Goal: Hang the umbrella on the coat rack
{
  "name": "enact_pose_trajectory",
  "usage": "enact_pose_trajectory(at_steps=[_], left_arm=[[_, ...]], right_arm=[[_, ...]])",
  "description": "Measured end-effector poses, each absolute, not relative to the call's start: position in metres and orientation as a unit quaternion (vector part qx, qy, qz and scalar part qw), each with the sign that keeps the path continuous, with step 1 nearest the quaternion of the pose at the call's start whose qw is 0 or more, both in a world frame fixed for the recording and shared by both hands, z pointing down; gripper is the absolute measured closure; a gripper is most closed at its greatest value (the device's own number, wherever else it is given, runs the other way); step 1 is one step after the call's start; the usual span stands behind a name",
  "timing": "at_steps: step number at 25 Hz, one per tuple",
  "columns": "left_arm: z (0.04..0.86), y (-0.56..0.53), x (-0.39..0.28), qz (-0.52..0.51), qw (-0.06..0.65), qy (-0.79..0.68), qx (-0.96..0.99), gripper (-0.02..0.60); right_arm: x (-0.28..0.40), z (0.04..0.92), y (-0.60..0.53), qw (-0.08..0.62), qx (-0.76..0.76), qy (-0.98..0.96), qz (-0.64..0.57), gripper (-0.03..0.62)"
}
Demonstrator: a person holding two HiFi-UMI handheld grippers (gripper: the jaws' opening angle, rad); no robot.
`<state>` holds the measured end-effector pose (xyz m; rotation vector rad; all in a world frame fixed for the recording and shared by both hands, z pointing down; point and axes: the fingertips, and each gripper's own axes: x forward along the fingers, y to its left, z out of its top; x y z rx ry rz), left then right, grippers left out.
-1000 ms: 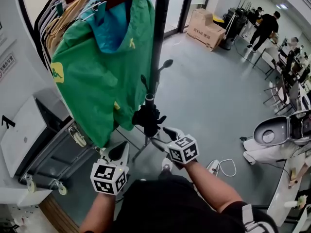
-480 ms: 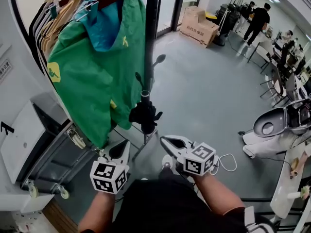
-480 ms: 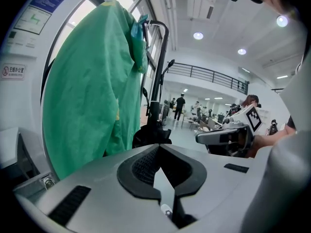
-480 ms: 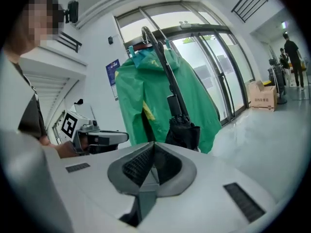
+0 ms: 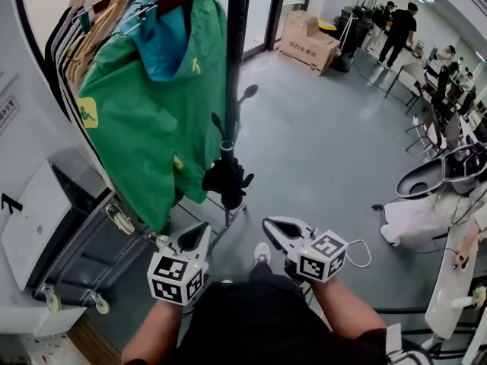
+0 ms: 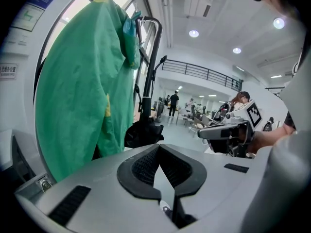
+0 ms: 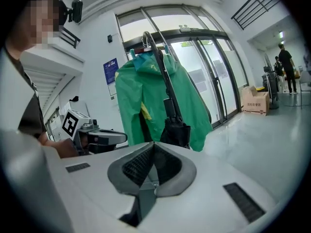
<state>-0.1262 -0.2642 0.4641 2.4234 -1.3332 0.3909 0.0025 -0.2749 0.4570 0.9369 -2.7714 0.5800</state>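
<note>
Right gripper [image 5: 275,226] and left gripper [image 5: 199,234]: jaws together, empty. Umbrella [image 5: 227,182] hangs against coat rack [image 5: 234,67] pole. Likely light, canopy floppy, so grip the stiff handle.

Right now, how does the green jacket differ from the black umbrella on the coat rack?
The green jacket is bright green with teal inside its hood; the black umbrella is plain black. The jacket is broad and spread out; the umbrella is a small folded bundle. The jacket hangs high under the top bar of the coat rack; the umbrella sits much lower against the upright pole. Both are on the same rack.
</note>
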Motion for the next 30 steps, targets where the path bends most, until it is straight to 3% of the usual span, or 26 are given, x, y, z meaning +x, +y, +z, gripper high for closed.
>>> enact_pose_trajectory(at_steps=[30], left_arm=[[0.457, -0.261, -0.118, 0.132, 0.159, -0.464, 0.862, 0.566]], right_arm=[[0.004, 0.463, -0.251, 0.086, 0.311, -0.926, 0.194, 0.585]])
